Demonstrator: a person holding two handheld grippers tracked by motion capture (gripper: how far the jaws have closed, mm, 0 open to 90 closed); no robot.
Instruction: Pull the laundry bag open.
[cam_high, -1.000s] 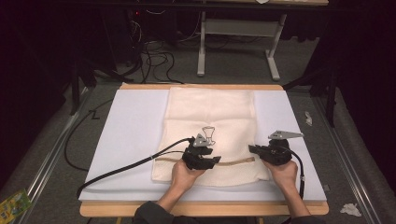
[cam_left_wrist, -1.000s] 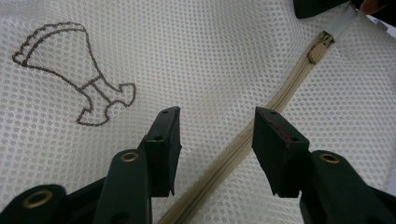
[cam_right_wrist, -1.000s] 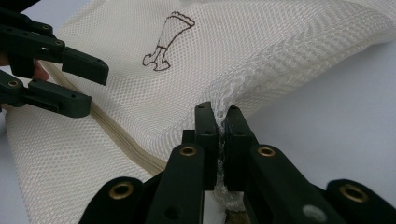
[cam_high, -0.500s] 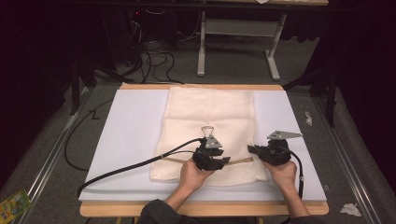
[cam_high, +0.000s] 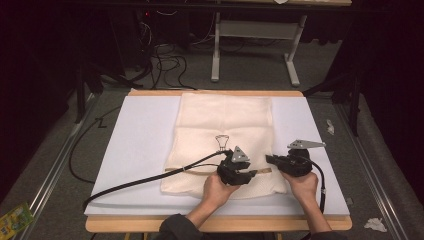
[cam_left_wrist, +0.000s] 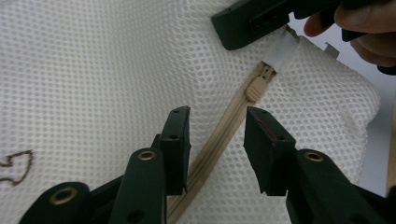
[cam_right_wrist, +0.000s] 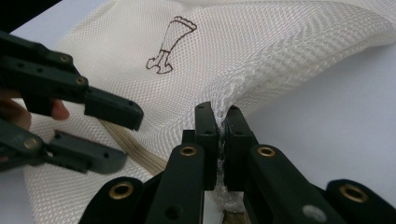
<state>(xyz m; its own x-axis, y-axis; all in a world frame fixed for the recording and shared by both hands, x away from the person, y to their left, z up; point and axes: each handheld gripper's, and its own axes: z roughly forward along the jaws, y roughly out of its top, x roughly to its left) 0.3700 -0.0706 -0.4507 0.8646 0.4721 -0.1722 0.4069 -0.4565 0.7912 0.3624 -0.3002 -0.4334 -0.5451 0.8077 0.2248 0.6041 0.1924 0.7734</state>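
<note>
A cream mesh bag (cam_high: 225, 120) lies flat on a white board (cam_high: 145, 140), with a tan zipper (cam_left_wrist: 224, 135) running along its near edge. My left gripper (cam_high: 251, 175) is open, its jaws straddling the zipper without pressing it. They have just been closing. In the left gripper view (cam_left_wrist: 217, 116) the zipper slider (cam_left_wrist: 255, 87) sits a short way ahead of the tips. My right gripper (cam_high: 270, 160) is shut on the bag's right end. In the right gripper view (cam_right_wrist: 221, 112) bunched mesh is pinched between the jaws and the left gripper (cam_right_wrist: 128, 139) stands close by.
The left gripper's black cable (cam_high: 150, 177) trails left across the board. The wooden table edge (cam_high: 215, 223) runs along the front. A brown print (cam_high: 222, 142) marks the bag's middle. Desk legs and cables stand on the floor behind. Scraps of paper (cam_high: 375, 224) lie at the right.
My left gripper has slid right along the zipper toward the right gripper, and its jaws stand narrower than before. The right gripper has kept still with its grip.
</note>
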